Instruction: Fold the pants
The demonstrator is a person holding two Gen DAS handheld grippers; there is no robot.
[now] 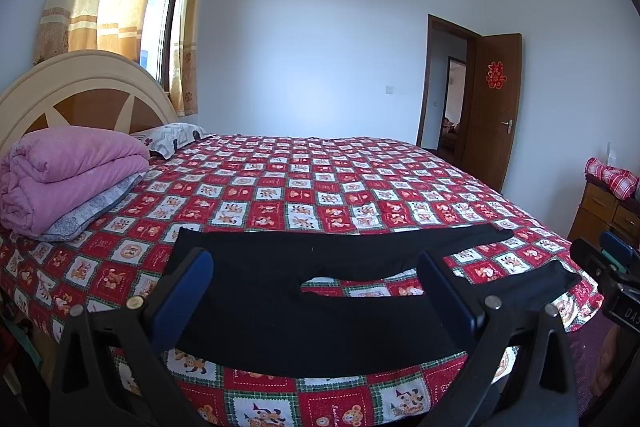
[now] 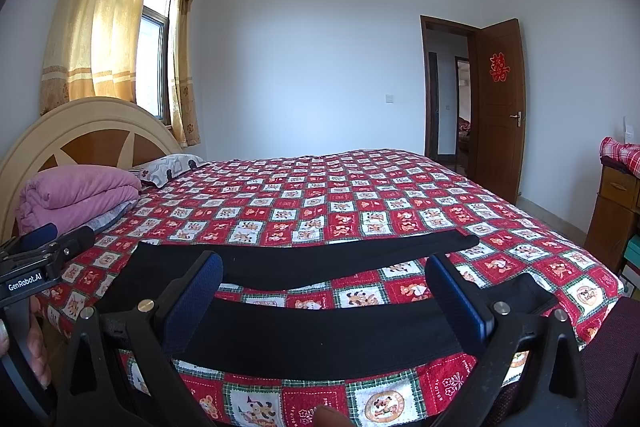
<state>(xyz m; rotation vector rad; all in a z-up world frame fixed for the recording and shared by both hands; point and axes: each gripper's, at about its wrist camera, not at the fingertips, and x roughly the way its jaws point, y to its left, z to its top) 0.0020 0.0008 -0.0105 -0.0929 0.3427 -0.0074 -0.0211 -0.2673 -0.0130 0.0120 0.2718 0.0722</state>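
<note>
Black pants (image 1: 304, 291) — laid flat and unfolded along the near edge of the bed, on a red-and-white checked bedspread (image 1: 320, 187) printed with cartoon animals. Waistband end toward the headboard side, the two legs running toward the foot of the bed and parted by a narrow wedge of bedspread. In the right wrist view the same pants (image 2: 320, 327) show as two dark bands, near leg and far leg.

Left gripper (image 1: 316, 291) — held low over the near side of the bed, pointing across it, above the seat and thigh area of the pants. Blue-padded fingers (image 1: 184, 291) spread wide apart, nothing between them.

Right gripper (image 2: 324, 299) — level with its partner and farther toward the foot of the bed, over the near leg. Fingers (image 2: 460, 299) likewise wide apart and holding nothing. Whether either gripper touches the cloth cannot be told.

Left hand (image 2: 34, 343) — fingers wrapped round the left gripper's handle, seen at the edge of the right wrist view.

Also on the bed: folded pink quilt (image 1: 68, 171) and patterned pillow (image 1: 172, 137) by the headboard (image 1: 80, 83).
</note>
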